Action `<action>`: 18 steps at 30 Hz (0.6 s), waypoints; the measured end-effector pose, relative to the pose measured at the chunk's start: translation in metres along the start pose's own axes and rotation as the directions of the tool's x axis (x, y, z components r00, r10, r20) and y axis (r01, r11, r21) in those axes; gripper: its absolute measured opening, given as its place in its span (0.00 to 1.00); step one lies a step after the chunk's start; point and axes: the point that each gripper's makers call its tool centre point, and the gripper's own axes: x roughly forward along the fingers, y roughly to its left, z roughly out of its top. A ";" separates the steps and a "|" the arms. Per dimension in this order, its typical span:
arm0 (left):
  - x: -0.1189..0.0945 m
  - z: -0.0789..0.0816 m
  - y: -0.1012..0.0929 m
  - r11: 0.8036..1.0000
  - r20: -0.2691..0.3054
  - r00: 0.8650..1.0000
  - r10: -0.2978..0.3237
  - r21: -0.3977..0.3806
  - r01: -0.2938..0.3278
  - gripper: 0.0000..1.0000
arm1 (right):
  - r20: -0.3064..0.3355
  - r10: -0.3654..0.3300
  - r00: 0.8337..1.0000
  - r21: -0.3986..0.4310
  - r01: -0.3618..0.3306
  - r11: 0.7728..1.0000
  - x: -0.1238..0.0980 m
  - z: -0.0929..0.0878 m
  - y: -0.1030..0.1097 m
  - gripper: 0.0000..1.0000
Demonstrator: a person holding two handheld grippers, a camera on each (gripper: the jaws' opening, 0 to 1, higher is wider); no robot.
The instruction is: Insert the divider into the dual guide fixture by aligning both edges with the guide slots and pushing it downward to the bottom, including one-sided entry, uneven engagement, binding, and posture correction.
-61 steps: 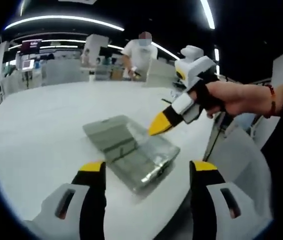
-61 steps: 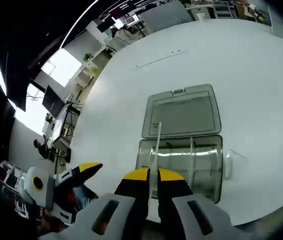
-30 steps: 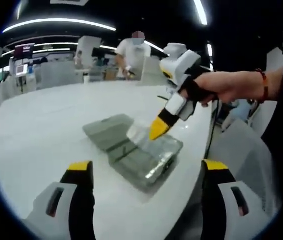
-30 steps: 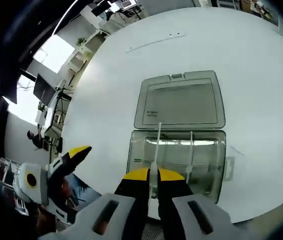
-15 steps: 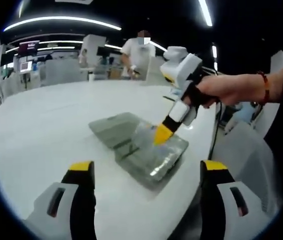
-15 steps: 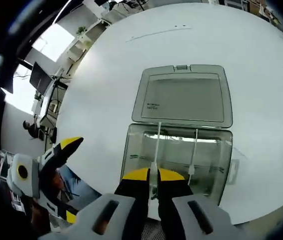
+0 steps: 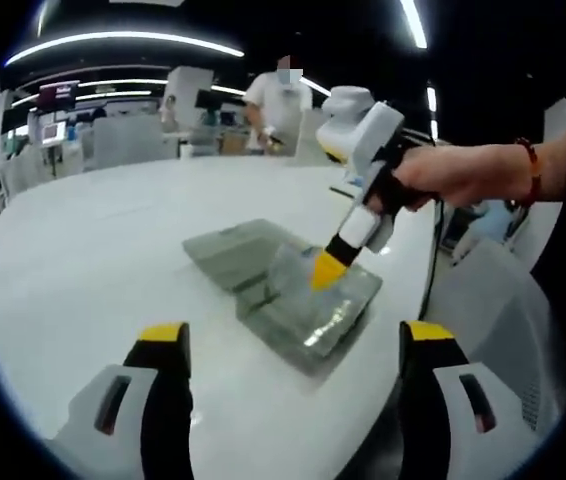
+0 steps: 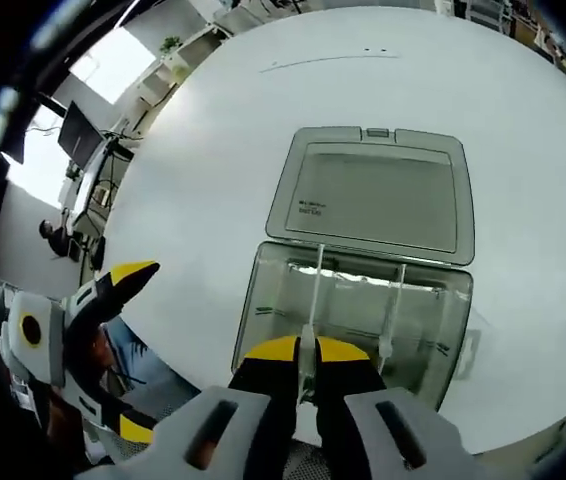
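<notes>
A clear plastic box, the guide fixture, lies open on the white table with its grey lid folded flat beyond it. My right gripper is shut on a thin clear divider, held edge-on over the left part of the box. A second divider stands inside the box to the right. In the left gripper view the right gripper, held by a hand, points down into the fixture. My left gripper hangs open, well short of the box, with nothing between its fingers.
The white table is round, with its near edge just past the box. A person in a white shirt stands beyond the table's far side. Desks and monitors line the room behind.
My right gripper has carried the divider down and closer to the box, which now looms larger. The left gripper has stayed open and back.
</notes>
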 end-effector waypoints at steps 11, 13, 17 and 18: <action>-0.001 -0.005 0.001 1.000 -0.015 1.000 0.000 -0.012 0.000 0.83 | 0.024 -0.052 0.998 -0.067 0.053 0.996 -0.002 -0.002 0.000 0.00; -0.001 -0.005 0.000 1.000 -0.015 1.000 -0.003 -0.014 0.003 0.83 | 0.024 -0.054 0.998 -0.068 0.055 0.996 -0.002 -0.002 -0.002 0.00; -0.001 -0.006 0.000 1.000 -0.019 1.000 -0.004 -0.014 0.004 0.83 | 0.022 -0.051 0.998 -0.060 0.053 0.997 -0.003 -0.003 -0.003 0.00; -0.001 -0.006 0.000 1.000 -0.018 1.000 -0.004 -0.014 0.003 0.83 | 0.023 -0.043 0.999 -0.061 0.045 0.997 -0.003 -0.003 -0.002 0.00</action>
